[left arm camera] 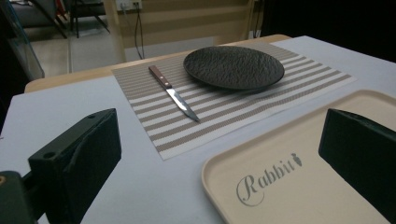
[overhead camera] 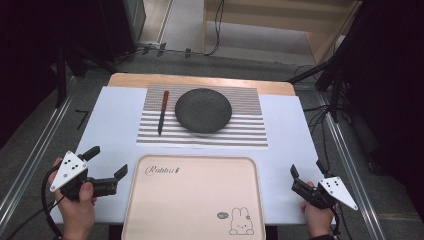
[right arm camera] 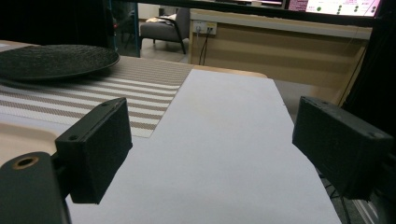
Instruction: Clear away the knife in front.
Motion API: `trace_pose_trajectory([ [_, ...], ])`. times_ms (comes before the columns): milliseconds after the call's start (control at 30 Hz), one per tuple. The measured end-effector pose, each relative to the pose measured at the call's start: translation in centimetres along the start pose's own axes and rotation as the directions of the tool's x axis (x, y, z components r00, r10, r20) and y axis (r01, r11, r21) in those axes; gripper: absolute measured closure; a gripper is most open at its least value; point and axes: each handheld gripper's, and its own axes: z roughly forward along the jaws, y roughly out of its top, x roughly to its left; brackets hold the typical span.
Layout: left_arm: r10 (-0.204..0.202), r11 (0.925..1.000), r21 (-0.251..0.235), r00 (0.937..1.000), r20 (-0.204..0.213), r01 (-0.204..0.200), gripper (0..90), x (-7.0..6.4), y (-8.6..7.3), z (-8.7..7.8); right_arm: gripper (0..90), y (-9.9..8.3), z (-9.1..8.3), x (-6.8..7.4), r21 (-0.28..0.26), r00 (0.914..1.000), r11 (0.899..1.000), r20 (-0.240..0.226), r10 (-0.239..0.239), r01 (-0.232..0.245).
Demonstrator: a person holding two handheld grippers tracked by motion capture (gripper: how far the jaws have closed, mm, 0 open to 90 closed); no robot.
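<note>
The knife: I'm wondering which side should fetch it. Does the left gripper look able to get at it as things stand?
Probably yes. The left gripper is open, and the knife lies alone on the striped placemat, left of the black plate, with bare table between them.

This looks like a lab or studio set up for recording. The table (overhead camera: pixel 295 130), under a white cover, stands on grey carpet between metal rails (overhead camera: pixel 30 150), with dark stand legs (overhead camera: pixel 320 75) at its far corners and cables (overhead camera: pixel 218 30) trailing over the floor. Beyond its far edge are a wooden counter (right arm camera: pixel 280 46), wall sockets (right arm camera: pixel 205 27), an office chair (right arm camera: pixel 163 28) and a lit screen (right arm camera: pixel 336 6).
</note>
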Motion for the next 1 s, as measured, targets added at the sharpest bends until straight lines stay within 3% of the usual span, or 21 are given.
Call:
trace_pose_trajectory([
  [133,0.008,1.0,0.001,1.0,0.006,-0.008,0.0,-0.1,0.9,0.6,10.2,0.0,0.0,0.0,-0.001,1.0,1.0,0.0,0.003,-0.003],
  [400,-0.012,0.9998,-0.018,0.9997,0.021,0.013,0.0,-0.2,2.8,2.2,10.2,0.0,0.0,0.0,-0.002,1.0,1.0,-0.003,0.003,-0.003],
  [600,-0.009,0.9999,-0.006,0.9991,0.041,0.009,0.0,-0.3,3.8,3.8,10.2,0.0,-0.1,0.0,-0.002,1.0,1.0,-0.001,0.006,-0.006],
  [1000,-0.042,0.999,0.014,0.9974,0.059,0.042,0.0,0.4,5.7,7.1,10.2,0.0,-0.1,-0.1,-0.003,1.0,1.0,-0.002,0.006,-0.006],
])
